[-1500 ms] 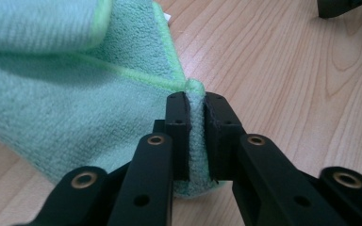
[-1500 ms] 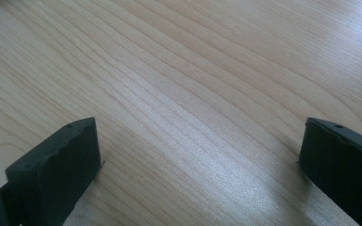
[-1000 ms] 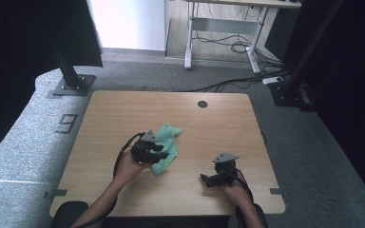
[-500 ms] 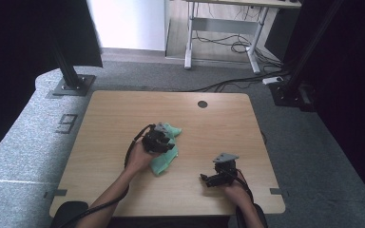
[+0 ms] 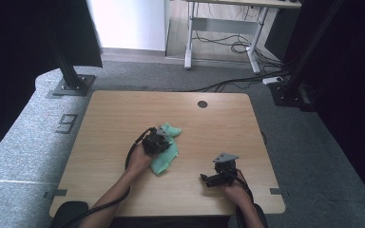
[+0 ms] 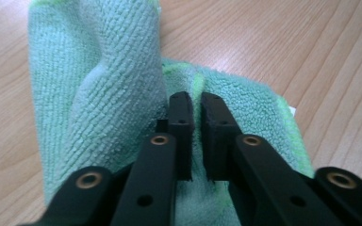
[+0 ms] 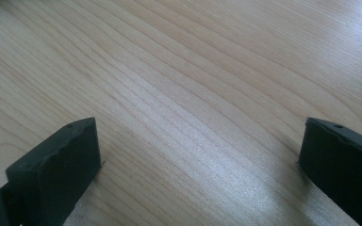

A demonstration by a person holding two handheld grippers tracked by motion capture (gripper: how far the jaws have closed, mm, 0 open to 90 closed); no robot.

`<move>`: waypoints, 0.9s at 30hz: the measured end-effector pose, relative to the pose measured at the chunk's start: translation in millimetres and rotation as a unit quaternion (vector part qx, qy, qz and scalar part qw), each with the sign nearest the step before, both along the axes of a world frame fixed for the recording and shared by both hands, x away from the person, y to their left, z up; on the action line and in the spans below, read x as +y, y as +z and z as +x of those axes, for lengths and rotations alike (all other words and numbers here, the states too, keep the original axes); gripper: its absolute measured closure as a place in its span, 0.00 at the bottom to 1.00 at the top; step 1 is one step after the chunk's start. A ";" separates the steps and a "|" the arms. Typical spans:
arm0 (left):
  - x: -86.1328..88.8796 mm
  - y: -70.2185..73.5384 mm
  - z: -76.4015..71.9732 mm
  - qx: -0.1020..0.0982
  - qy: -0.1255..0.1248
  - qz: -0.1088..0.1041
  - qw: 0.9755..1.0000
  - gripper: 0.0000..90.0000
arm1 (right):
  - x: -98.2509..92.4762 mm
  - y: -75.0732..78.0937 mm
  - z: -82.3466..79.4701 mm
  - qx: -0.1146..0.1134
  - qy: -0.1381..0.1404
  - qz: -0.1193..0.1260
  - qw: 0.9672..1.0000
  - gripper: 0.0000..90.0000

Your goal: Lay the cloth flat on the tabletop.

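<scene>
green cloth (image 5: pixel 165 151) mid-surface, rumpled | left gripper (image 6: pixel 197 106) jaws nearly closed, pinching a fold | right gripper (image 5: pixel 208 179) near front edge, jaws wide, empty | advice: keep the pinch firm, lift slowly

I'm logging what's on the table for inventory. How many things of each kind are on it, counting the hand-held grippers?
Green cloth: 1
Grippers: 2, the left gripper with jaws nearly shut on the cloth, the right gripper with jaws open over bare table
Total: 3
</scene>
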State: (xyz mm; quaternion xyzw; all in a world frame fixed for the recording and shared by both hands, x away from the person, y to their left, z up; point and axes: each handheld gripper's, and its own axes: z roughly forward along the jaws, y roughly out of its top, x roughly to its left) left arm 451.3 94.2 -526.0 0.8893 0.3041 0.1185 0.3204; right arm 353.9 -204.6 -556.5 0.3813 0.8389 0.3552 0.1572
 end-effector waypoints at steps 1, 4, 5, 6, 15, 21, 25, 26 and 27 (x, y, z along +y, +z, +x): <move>0.5 1.9 -0.2 0.000 0.002 -0.006 1.000 0.94 | 0.0 0.0 0.0 0.000 0.000 0.000 1.000 0.00; 3.1 13.2 -0.8 -0.005 0.001 -0.019 1.000 0.94 | 0.0 0.0 0.0 0.000 0.000 0.000 1.000 0.00; 4.1 18.0 -1.0 -0.008 0.002 -0.027 1.000 0.94 | 0.0 0.0 0.0 0.000 0.000 0.000 1.000 0.00; 5.4 23.2 -1.2 -0.012 0.003 -0.035 0.999 0.94 | 0.1 0.0 -0.1 0.000 -0.001 0.000 1.000 0.00; 31.8 66.0 -1.3 -0.051 0.029 -0.069 0.996 0.94 | 0.0 0.0 0.0 -0.001 0.000 0.000 1.000 0.00; 64.7 75.8 -1.4 -0.059 0.064 -0.083 0.993 0.94 | 0.1 0.0 0.0 0.000 0.000 0.000 1.000 0.00; 85.5 72.0 -3.4 -0.056 0.085 -0.086 0.991 0.94 | 0.0 0.0 0.1 -0.001 0.000 -0.001 1.000 0.00; 90.5 70.3 -4.0 -0.055 0.091 -0.084 0.991 0.94 | 0.0 -0.1 0.1 -0.001 0.000 -0.001 1.000 0.00; 95.4 68.2 -4.7 -0.054 0.096 -0.082 0.991 0.94 | 0.0 -0.1 0.1 -0.001 0.000 -0.001 1.000 0.00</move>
